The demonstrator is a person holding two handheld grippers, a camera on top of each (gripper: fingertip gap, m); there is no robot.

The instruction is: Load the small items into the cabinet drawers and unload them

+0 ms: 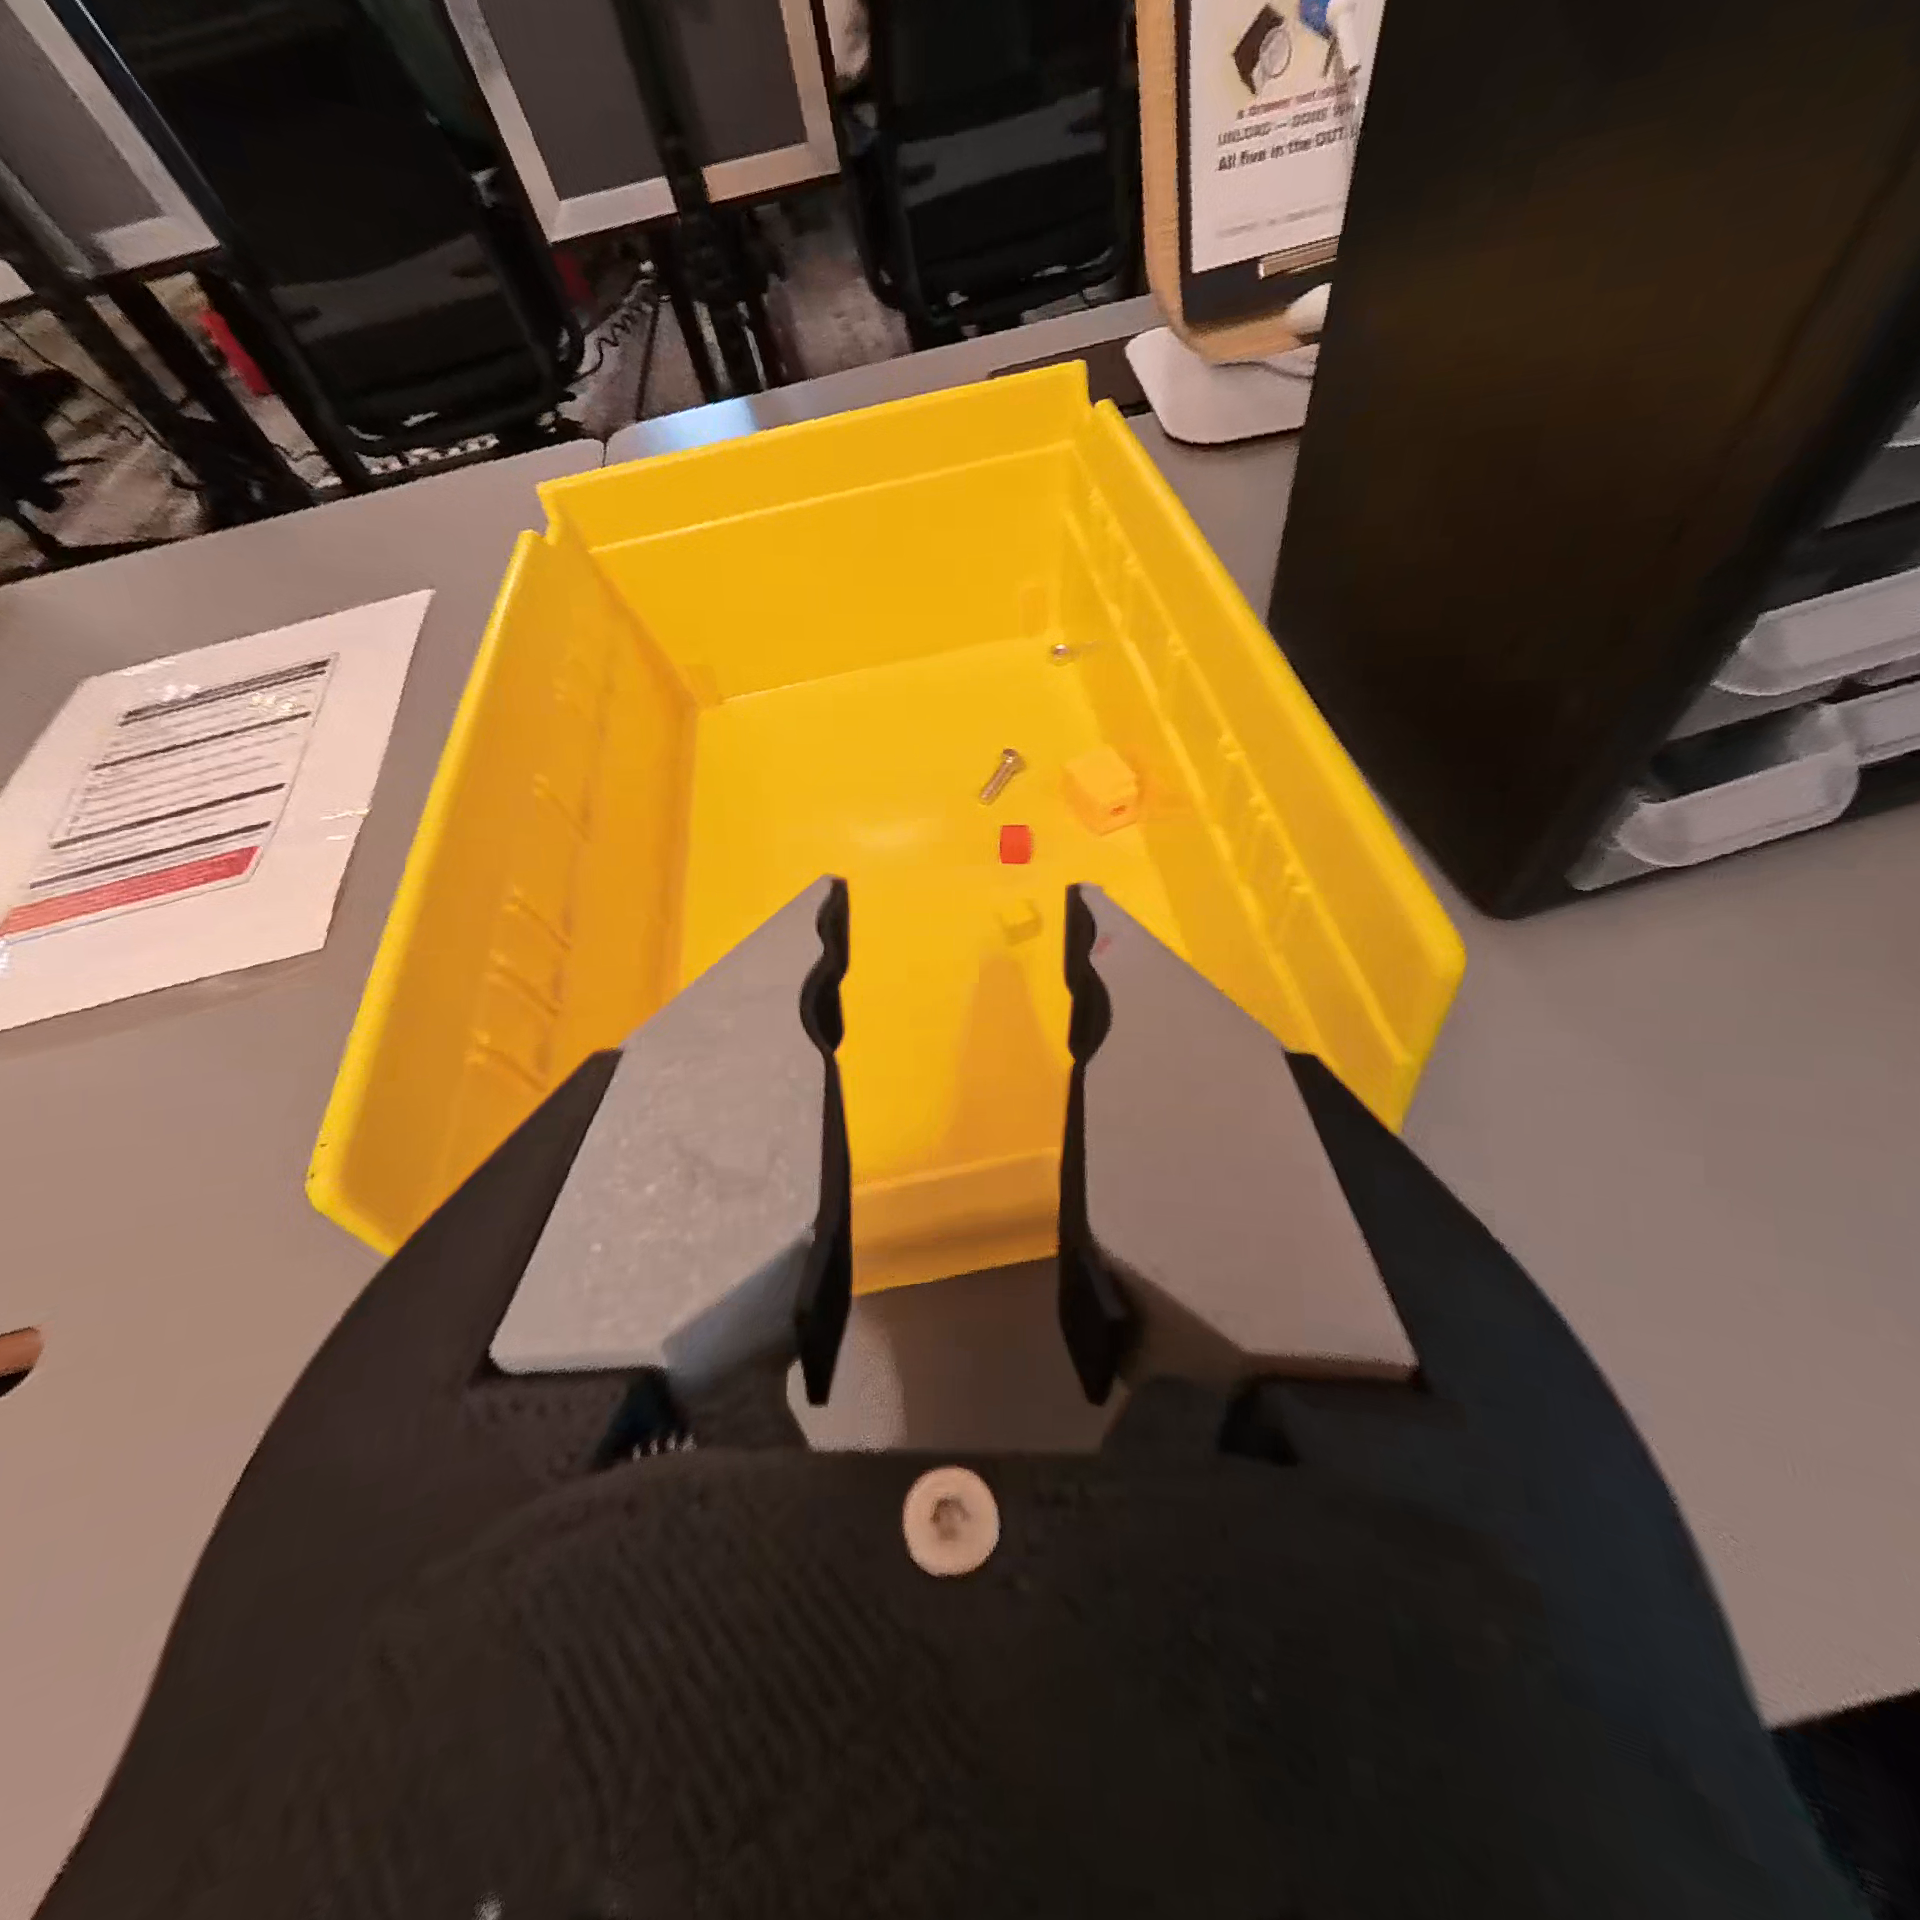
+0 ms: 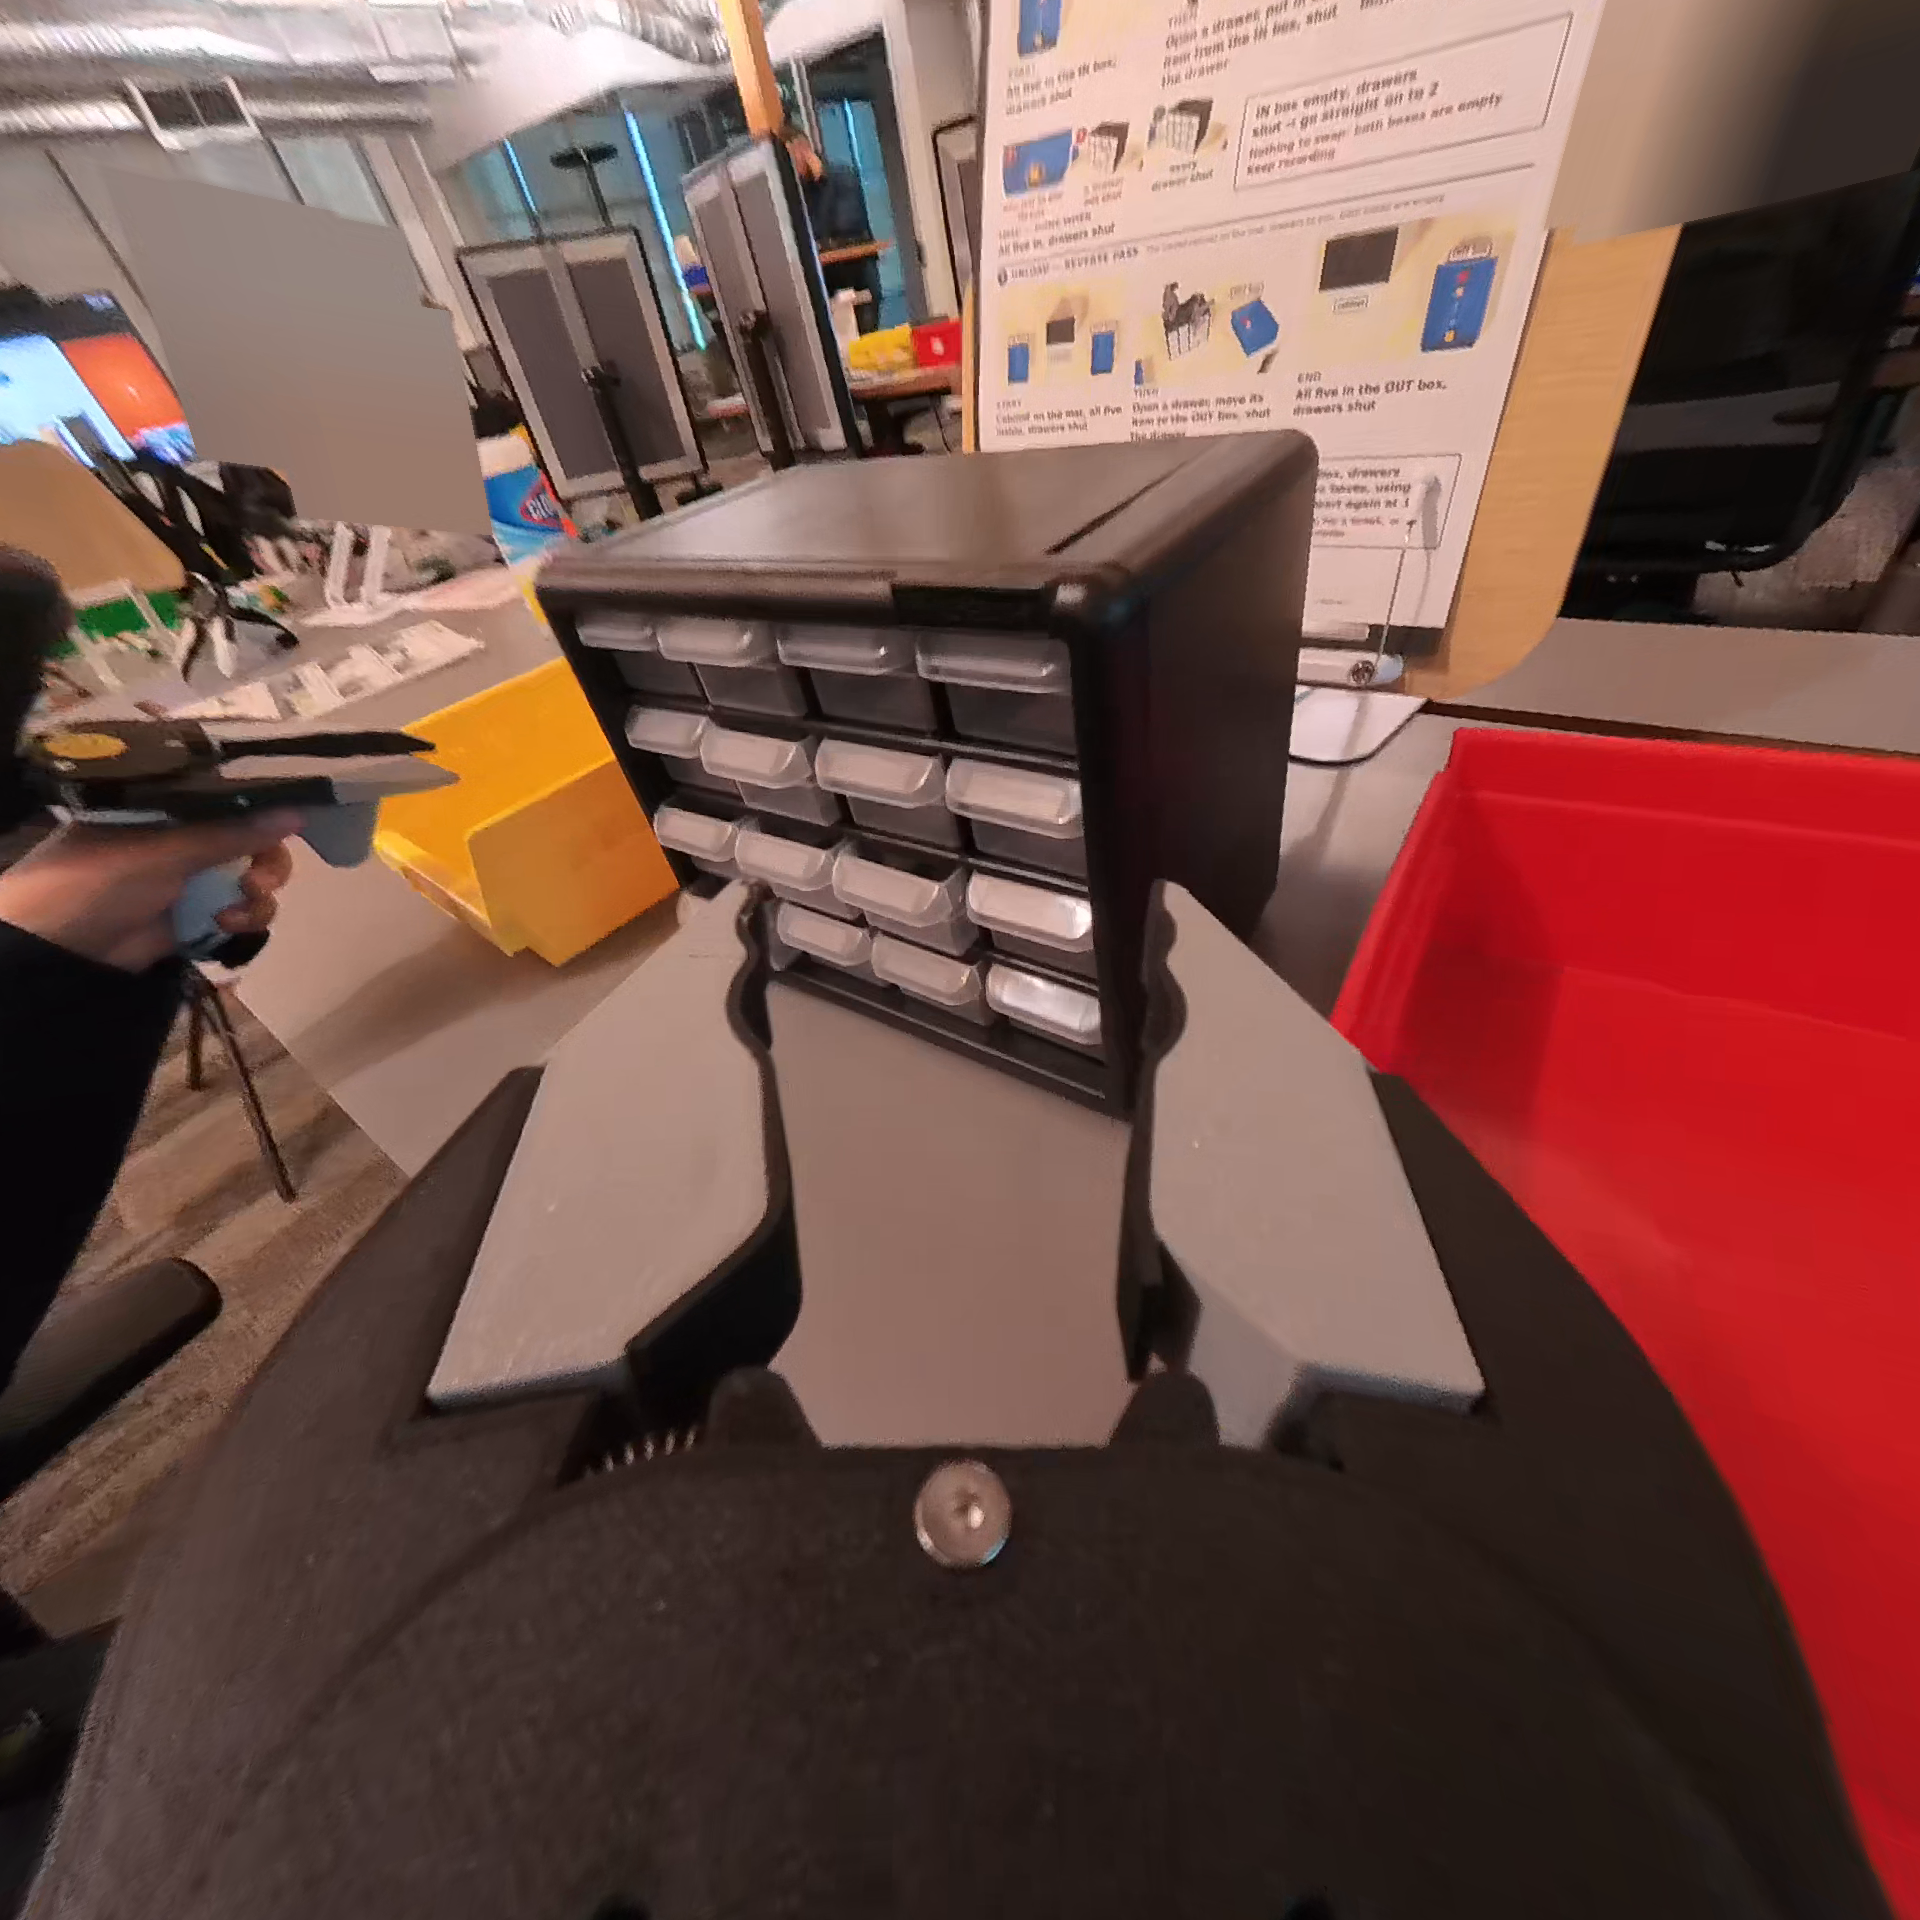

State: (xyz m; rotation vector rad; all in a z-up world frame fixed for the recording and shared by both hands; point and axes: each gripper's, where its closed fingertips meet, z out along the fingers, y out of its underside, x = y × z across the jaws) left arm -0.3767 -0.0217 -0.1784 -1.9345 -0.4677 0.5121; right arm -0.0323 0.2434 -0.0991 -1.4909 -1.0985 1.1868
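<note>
Left gripper (image 1: 951,904) gapes above yellow bin (image 1: 623,831) (tiny red cube (image 1: 1015,844) inside).

left wrist above yellow bin (image 1: 499,831), right wrist facing cabinet (image 2: 1195,727)

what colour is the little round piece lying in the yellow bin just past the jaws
Red. The small round piece lies on the floor of the yellow bin, clearest in the left wrist view.

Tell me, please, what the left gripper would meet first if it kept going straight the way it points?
Most likely the small yellow block on the floor of the yellow bin. It lies just ahead of the open, empty left gripper, nearer its right finger. The red piece sits just beyond. Depth is uncertain.
</note>
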